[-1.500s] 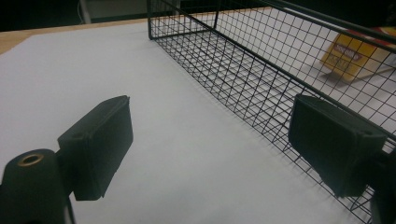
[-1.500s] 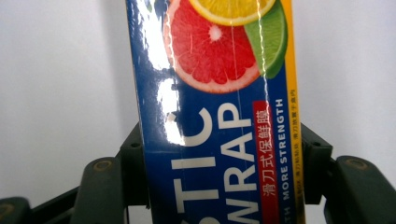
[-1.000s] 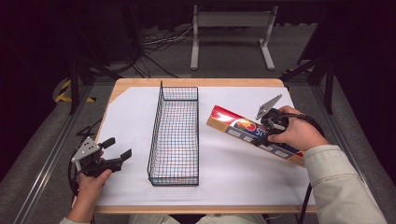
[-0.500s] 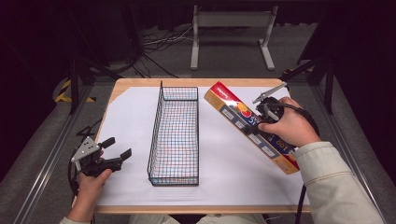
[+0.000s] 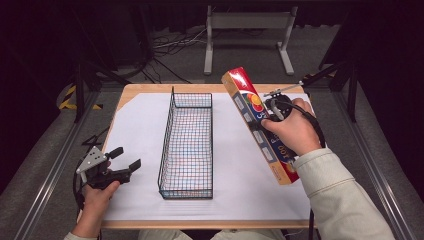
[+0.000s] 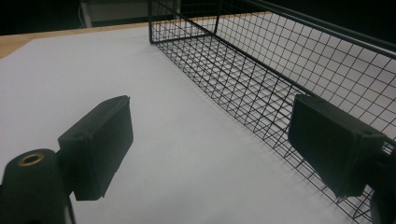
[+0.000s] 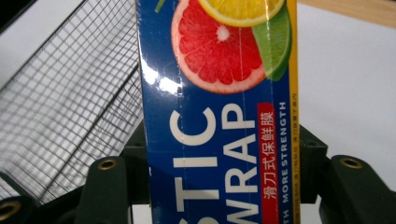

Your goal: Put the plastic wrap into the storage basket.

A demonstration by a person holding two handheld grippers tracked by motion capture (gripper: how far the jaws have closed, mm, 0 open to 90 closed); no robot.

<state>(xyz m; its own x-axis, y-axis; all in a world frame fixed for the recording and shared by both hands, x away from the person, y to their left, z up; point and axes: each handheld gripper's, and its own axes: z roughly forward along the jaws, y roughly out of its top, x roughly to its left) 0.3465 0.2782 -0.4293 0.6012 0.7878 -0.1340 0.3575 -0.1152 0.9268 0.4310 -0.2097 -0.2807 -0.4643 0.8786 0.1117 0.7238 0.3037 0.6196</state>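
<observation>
Wrap box [image 5: 260,125]: long plastic-wrap carton, blue face with citrus print, red far end; pinched in the right gripper [image 5: 271,111], lifted off the tabletop [image 5: 135,125], tilted with the red end up and away from the person.
Box vs gripper: gripper clamps it about mid-length, right hand [image 5: 295,131] sits on the box's right side; in the right gripper view the box [image 7: 219,112] runs straight up between the jaws, one jaw on each long side.
Box vs basket: box is just right of the wire basket [image 5: 187,145], not inside it; basket mesh [image 7: 70,98] shows to the left of the box in the right gripper view.
Right gripper: closed on the box, cable looping over the hand.
Left gripper [image 5: 125,158]: jaws spread, nothing between them, low over the white sheet near the tabletop's front-left corner, held by the left hand [image 5: 97,192].
Left gripper view: jaws wide apart, basket wall [image 6: 280,74] runs past just beside the right-hand jaw; cannot tell if it touches.
Basket: black wire, long and narrow, upright mid-tabletop, lengthwise away from the person, nothing in it.
</observation>
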